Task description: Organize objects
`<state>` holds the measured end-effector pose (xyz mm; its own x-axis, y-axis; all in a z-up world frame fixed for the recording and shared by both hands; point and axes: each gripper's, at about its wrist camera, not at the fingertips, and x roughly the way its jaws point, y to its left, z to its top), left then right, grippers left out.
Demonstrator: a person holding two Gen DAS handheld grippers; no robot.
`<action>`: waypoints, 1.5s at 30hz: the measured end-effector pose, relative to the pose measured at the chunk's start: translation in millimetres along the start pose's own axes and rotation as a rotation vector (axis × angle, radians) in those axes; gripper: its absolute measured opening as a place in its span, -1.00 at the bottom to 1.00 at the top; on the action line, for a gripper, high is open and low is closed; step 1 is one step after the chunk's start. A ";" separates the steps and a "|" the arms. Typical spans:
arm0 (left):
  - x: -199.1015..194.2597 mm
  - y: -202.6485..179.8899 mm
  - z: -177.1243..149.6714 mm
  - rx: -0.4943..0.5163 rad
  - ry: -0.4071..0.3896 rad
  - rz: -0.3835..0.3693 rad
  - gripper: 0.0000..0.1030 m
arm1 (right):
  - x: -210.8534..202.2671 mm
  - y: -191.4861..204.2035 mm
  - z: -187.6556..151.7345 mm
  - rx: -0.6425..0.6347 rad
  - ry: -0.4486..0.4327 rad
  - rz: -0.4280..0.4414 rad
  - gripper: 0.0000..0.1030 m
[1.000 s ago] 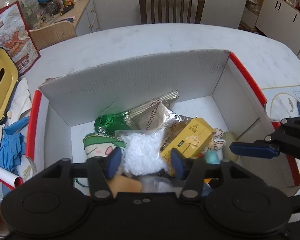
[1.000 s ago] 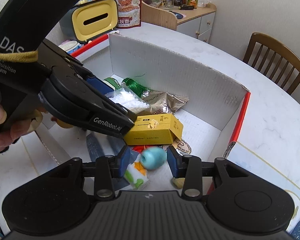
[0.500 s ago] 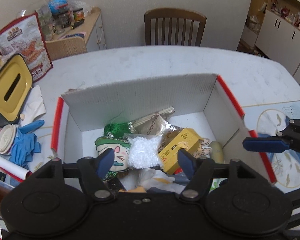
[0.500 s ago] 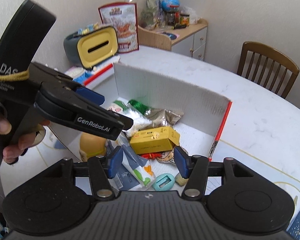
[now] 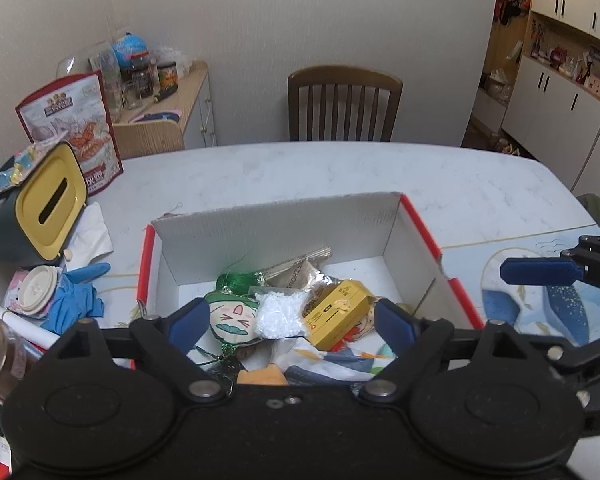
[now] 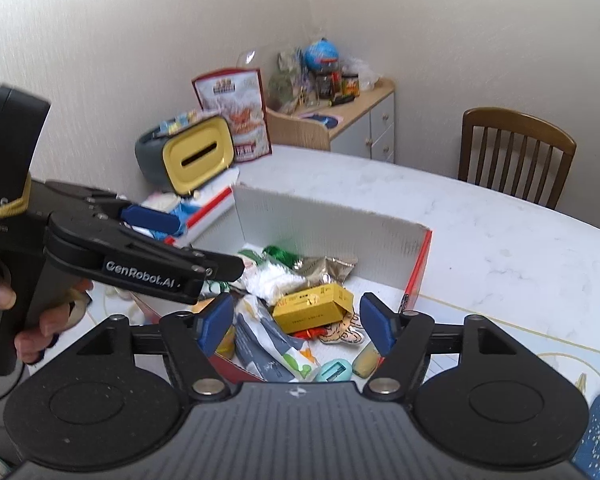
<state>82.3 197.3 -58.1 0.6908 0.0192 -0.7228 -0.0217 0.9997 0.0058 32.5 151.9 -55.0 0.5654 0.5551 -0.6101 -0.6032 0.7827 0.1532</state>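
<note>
A white cardboard box [image 5: 268, 222] with red edges sits on the table and holds several small items: a yellow carton [image 5: 338, 312], a bag of white beads [image 5: 278, 312], a green tassel [image 5: 236, 280], a foil packet [image 5: 300, 276] and a cartoon-face charm [image 5: 232, 318]. From the right wrist view the same box [image 6: 320, 228] also shows the yellow carton [image 6: 314, 308], a teal object [image 6: 334, 370] and a striped pouch [image 6: 268, 344]. My left gripper [image 5: 290, 324] hangs open above the box's near side, holding nothing. My right gripper [image 6: 296, 326] is open and empty too, raised over the box's right side.
A yellow-lidded tissue holder [image 5: 40, 200], a snack bag [image 5: 70, 136], blue gloves [image 5: 78, 294] and a paper cup lid [image 5: 38, 288] crowd the table's left. A wooden chair [image 5: 342, 102] stands behind the table. A blue patterned placemat [image 5: 548, 300] lies right of the box.
Both grippers have pulled up and back from the box, so more of the table and room shows. Both have spread wider. The teal object lies in the box.
</note>
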 end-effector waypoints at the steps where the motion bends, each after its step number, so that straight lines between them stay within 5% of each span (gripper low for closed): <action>1: -3.4 -0.8 -0.8 0.001 -0.008 0.001 0.81 | -3.9 -0.6 -0.4 0.008 -0.012 0.002 0.40; 14: -38.5 -4.5 -17.0 -0.011 -0.061 0.014 0.99 | -47.6 -0.6 -11.0 0.066 -0.126 0.011 0.72; 18: -46.5 -4.1 -21.5 -0.026 -0.063 0.009 0.99 | -55.5 1.5 -15.5 0.067 -0.154 0.007 0.98; 45: -69.8 -8.1 -46.9 -0.065 -0.075 0.041 0.99 | -76.5 9.3 -36.1 0.089 -0.168 -0.013 1.00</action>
<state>0.4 187.3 -40.0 0.7403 0.0635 -0.6693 -0.0962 0.9953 -0.0119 -36.7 106.6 -35.0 0.6631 0.5780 -0.4756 -0.5470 0.8079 0.2192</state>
